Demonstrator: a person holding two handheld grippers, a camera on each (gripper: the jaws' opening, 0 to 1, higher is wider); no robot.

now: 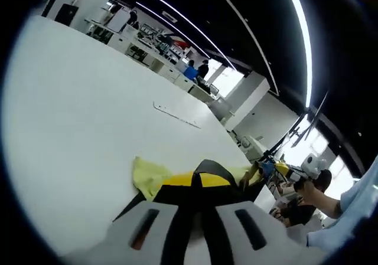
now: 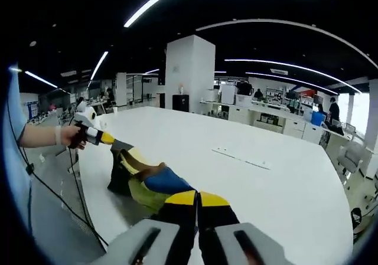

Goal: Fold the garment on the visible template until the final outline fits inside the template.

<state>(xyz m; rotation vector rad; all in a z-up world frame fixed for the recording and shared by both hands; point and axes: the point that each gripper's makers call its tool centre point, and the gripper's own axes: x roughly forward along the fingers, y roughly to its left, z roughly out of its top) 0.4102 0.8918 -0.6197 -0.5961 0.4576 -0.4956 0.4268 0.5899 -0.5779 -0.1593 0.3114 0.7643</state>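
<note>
The garment, yellow-green with blue and black parts, hangs stretched between my two grippers near the white table's edge. My right gripper is shut, with the cloth running up into its yellow-and-black tips. The left gripper, held by a hand, comes in from the left of the right gripper view and pinches the garment's far end. In the left gripper view, my left gripper is shut on the pale yellow cloth. The right gripper holds the other end at the right.
A faint thin marking lies on the white table, also seen as a marking in the right gripper view. Desks, a white pillar and people stand far behind. A cable hangs by the person's sleeve.
</note>
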